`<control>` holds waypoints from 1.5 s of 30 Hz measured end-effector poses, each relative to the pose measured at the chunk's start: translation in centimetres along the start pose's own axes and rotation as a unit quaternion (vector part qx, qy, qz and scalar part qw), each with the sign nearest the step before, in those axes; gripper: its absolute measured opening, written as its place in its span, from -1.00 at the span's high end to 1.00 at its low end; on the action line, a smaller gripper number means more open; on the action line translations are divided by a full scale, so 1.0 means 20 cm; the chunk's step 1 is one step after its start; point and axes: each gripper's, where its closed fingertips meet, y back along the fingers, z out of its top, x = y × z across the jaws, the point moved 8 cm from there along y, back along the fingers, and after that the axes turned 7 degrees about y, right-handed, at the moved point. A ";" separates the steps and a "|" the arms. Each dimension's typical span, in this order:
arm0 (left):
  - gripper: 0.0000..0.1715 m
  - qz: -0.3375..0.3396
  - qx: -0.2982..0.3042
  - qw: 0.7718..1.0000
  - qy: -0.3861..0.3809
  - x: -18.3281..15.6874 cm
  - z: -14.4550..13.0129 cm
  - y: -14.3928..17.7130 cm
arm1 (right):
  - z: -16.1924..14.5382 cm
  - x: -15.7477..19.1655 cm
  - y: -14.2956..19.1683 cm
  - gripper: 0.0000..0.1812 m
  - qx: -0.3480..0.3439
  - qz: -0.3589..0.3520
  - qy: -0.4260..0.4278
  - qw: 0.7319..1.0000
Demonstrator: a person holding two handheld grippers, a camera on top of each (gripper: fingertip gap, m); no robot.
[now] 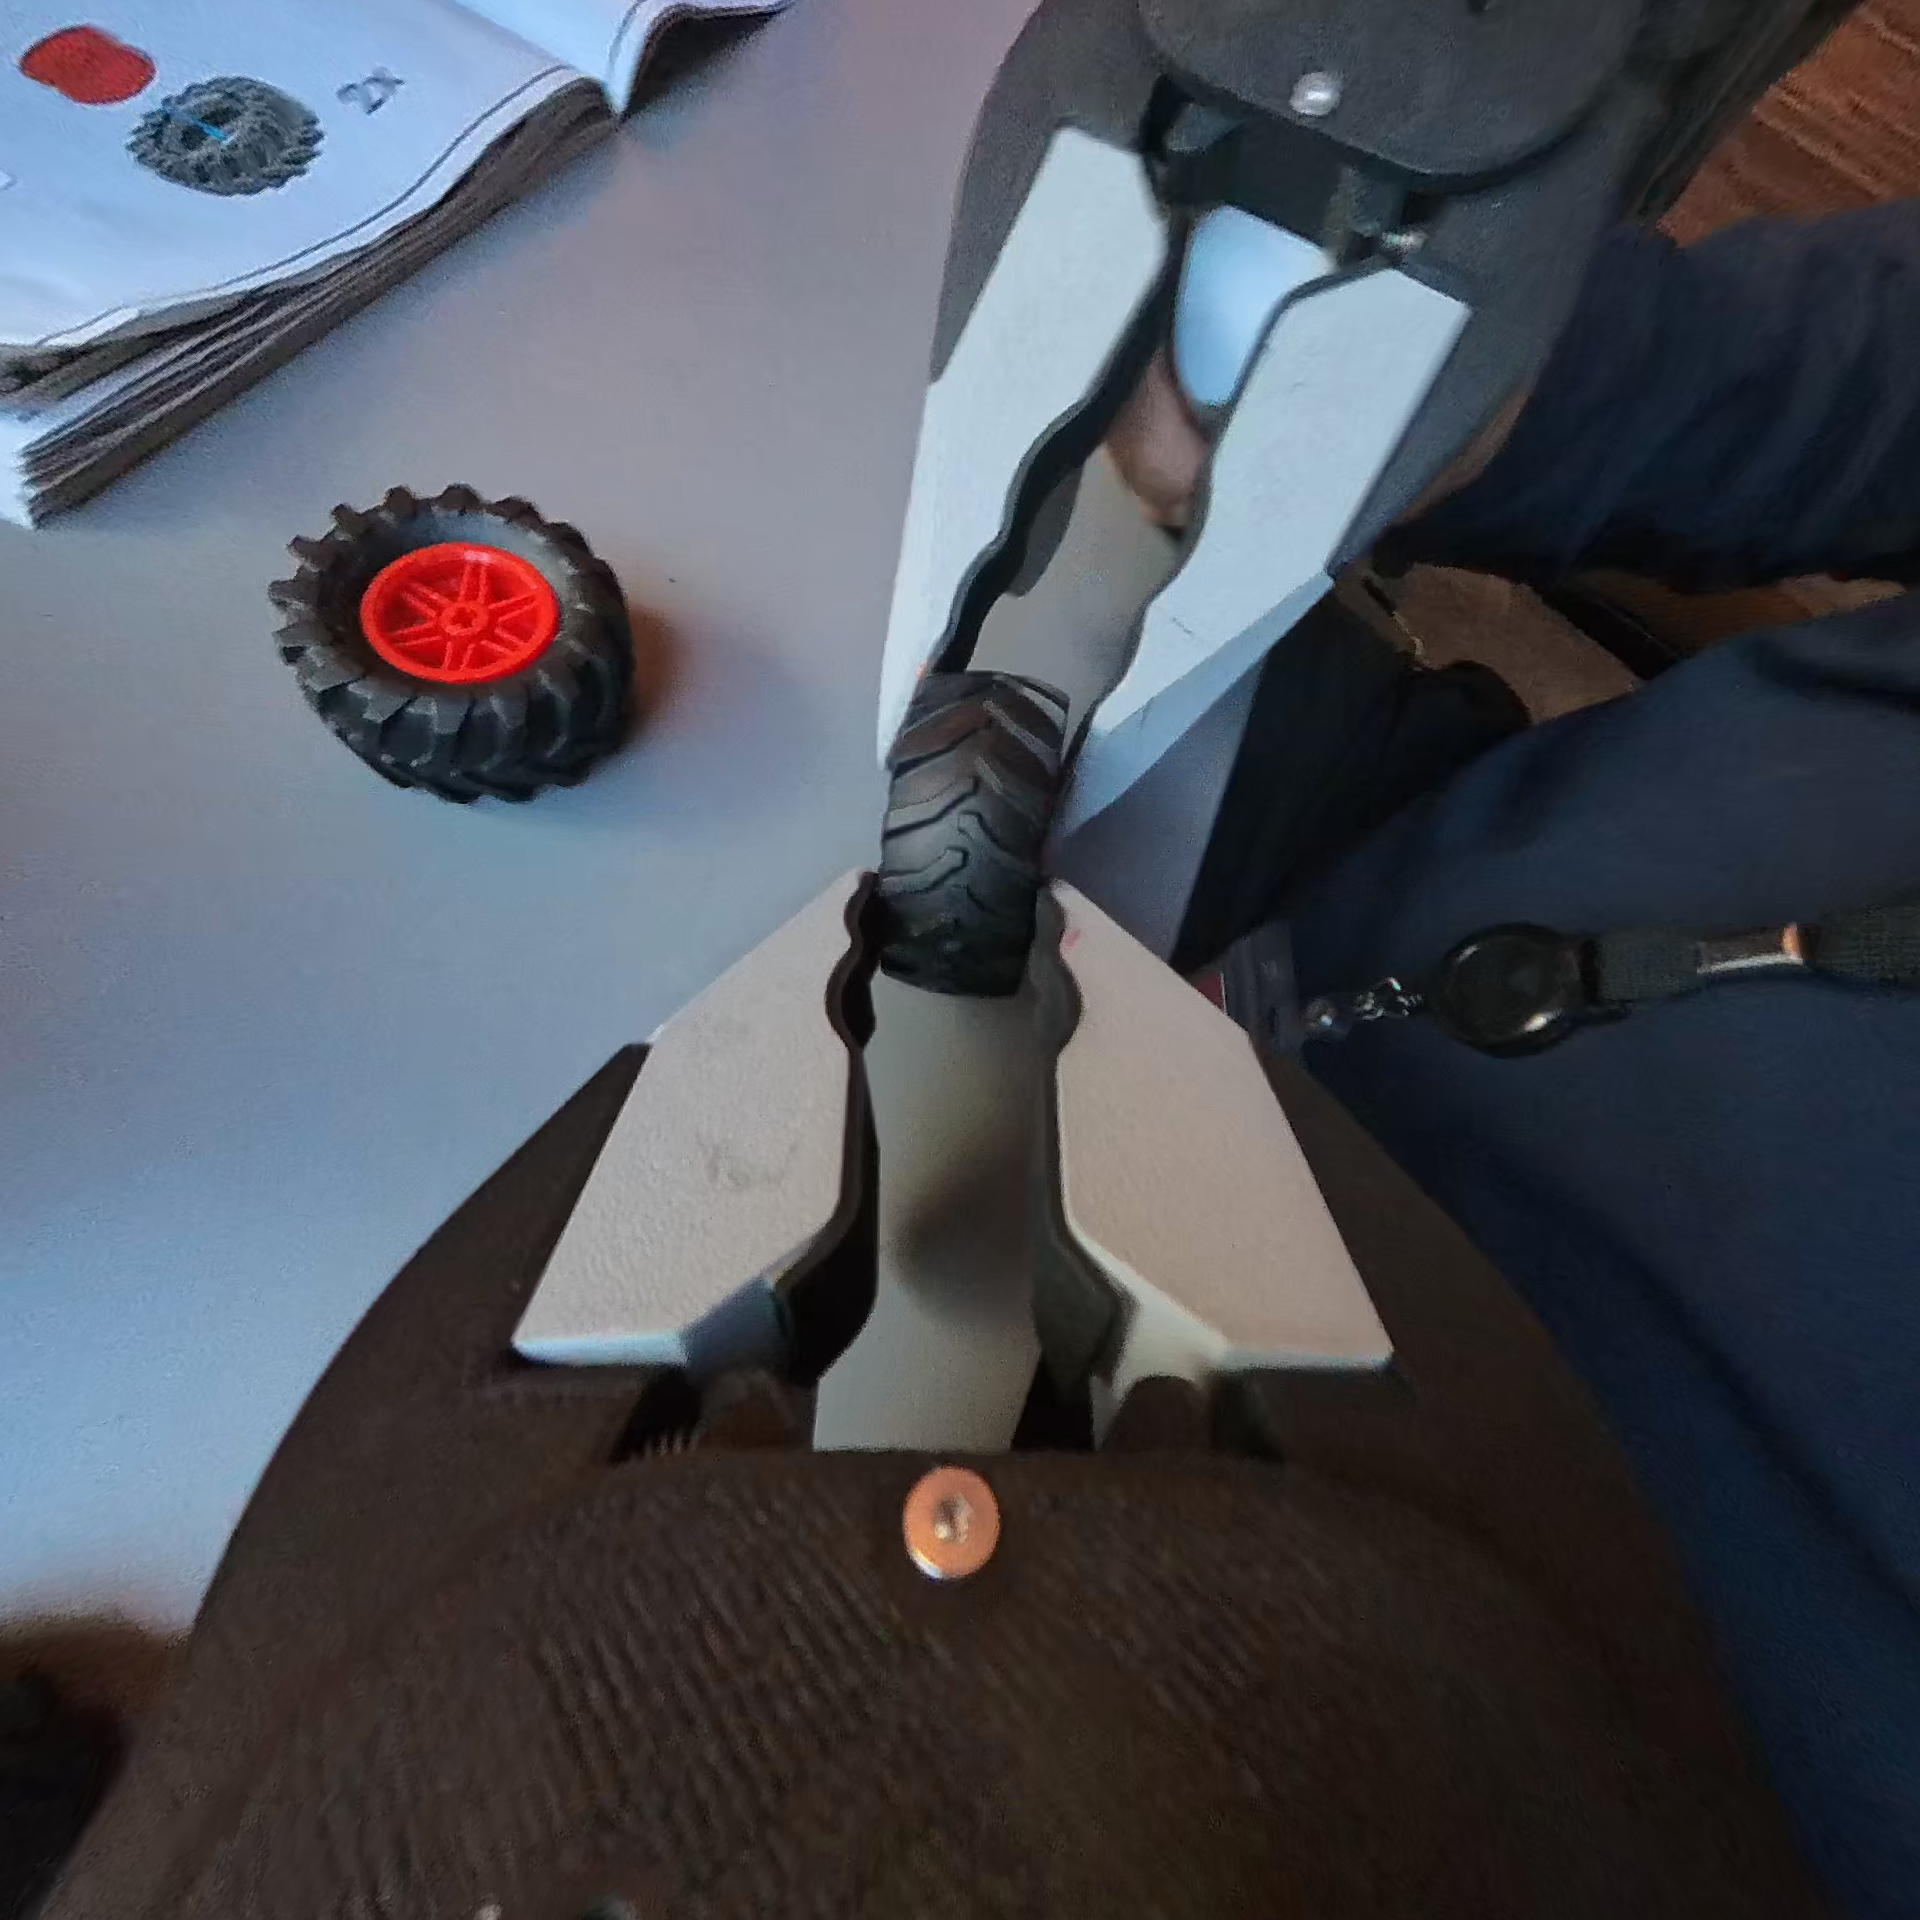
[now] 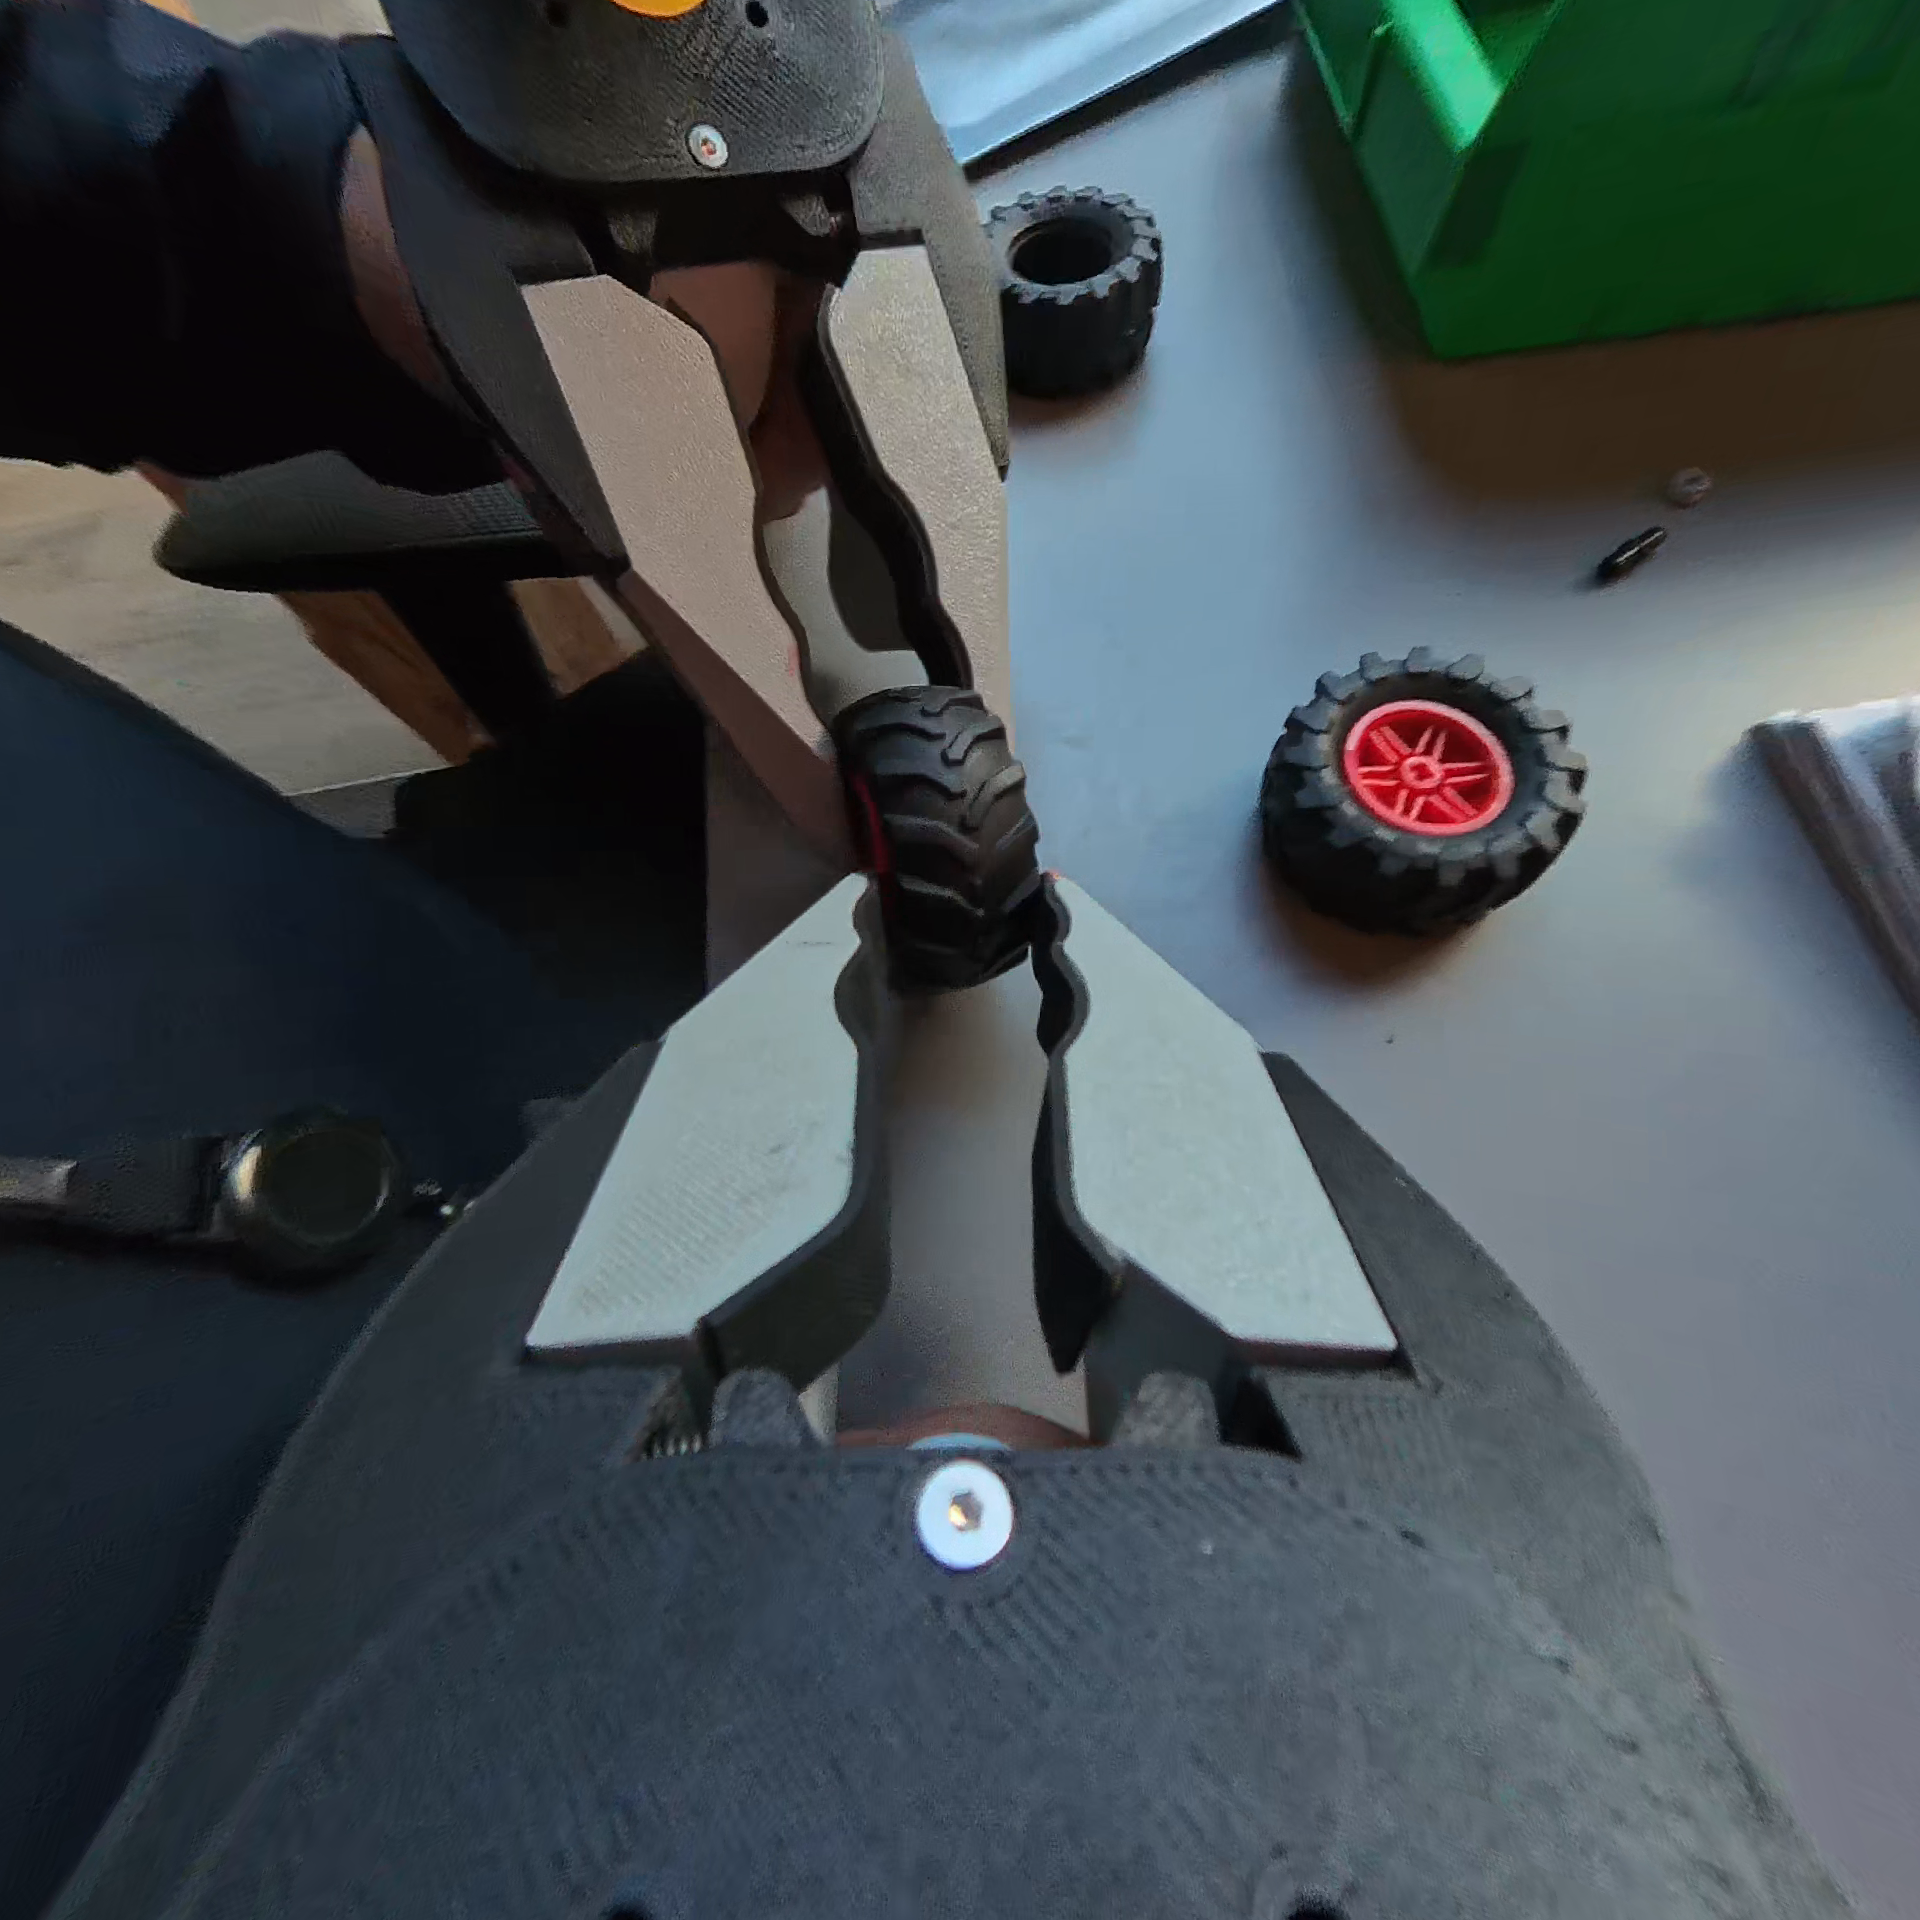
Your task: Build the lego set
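Observation:
A black lego tyre (image 1: 971, 831) is held in the air between both grippers, over the table's near edge. It also shows in the right wrist view (image 2: 940, 831), where a bit of red rim (image 2: 864, 821) shows at its left side. My left gripper (image 1: 956, 904) is shut on one end of the tyre. My right gripper (image 2: 956, 904) is shut on the other end, facing the left one. A finished wheel (image 1: 457, 644), a black tyre with a red rim, lies on the grey table (image 1: 208, 1039); it also shows in the right wrist view (image 2: 1423, 790).
An open instruction booklet (image 1: 260, 208) lies at the far left. An empty black tyre (image 2: 1075, 291) lies by a green box (image 2: 1621, 156). A small black pin (image 2: 1631, 554) and a small grey piece (image 2: 1688, 486) lie nearby. A person's dark blue clothing and a badge reel (image 1: 1507, 982) are close. Both grippers' tips are close together, under 4 cm apart. The finished wheel (image 1: 457, 644) is about equally far from each gripper, around 8 cm. The right camera catches it too, in the right wrist view (image 2: 1409, 749).

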 end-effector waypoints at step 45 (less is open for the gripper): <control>0.70 0.069 -0.062 0.983 0.159 0.13 0.01 0.04 | 0.06 -0.18 -0.07 0.75 -0.051 -0.002 -0.122 0.991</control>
